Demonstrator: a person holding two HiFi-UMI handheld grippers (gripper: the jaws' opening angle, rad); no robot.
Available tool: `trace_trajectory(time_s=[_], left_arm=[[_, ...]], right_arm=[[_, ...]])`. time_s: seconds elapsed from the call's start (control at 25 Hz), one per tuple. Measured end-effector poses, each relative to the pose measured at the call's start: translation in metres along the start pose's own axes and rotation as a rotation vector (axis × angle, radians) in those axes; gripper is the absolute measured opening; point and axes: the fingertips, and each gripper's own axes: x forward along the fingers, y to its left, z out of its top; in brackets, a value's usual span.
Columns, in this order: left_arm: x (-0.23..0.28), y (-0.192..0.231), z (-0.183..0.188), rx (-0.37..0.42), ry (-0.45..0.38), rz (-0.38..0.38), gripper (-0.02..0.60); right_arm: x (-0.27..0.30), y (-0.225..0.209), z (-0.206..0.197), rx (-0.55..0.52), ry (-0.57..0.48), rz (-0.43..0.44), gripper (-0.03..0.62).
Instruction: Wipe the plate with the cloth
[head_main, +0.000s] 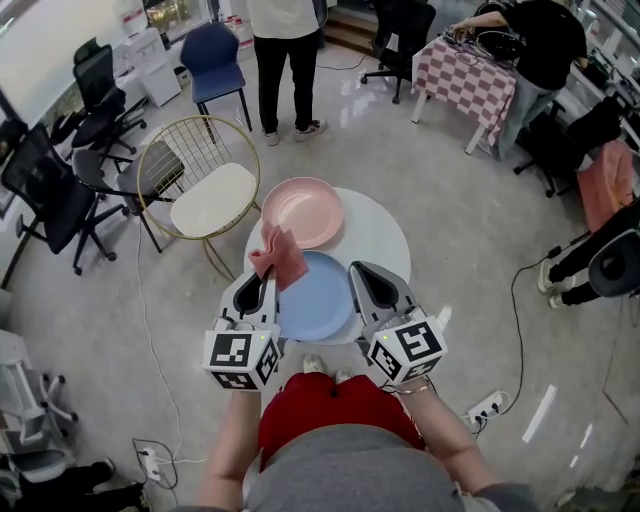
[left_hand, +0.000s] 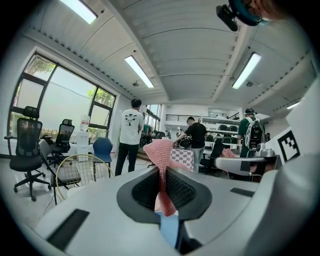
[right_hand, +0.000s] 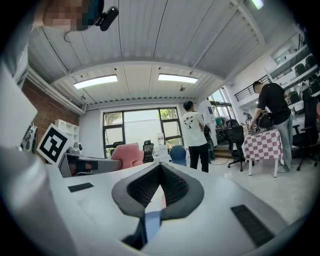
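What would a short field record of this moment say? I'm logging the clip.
left tool: shut on the pink cloth, which sticks up past the jaws
right tool: jaws together, nothing between them, by the right edge of the blue plate
blue plate: near side of the round white table
pink plate: far side, beyond the blue plate
cloth position: over the blue plate's left edge; contact cannot be told
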Motion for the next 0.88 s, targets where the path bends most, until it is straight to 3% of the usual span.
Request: trace_trajectory(time_s=[0.88], left_arm=[[-0.012, -0.046, 0.021, 0.052, -0.055, 0.038, 0.032]], right_arm=[[-0.032, -0.014, 0.017, -0.036, -0.025, 0.043, 0.028]])
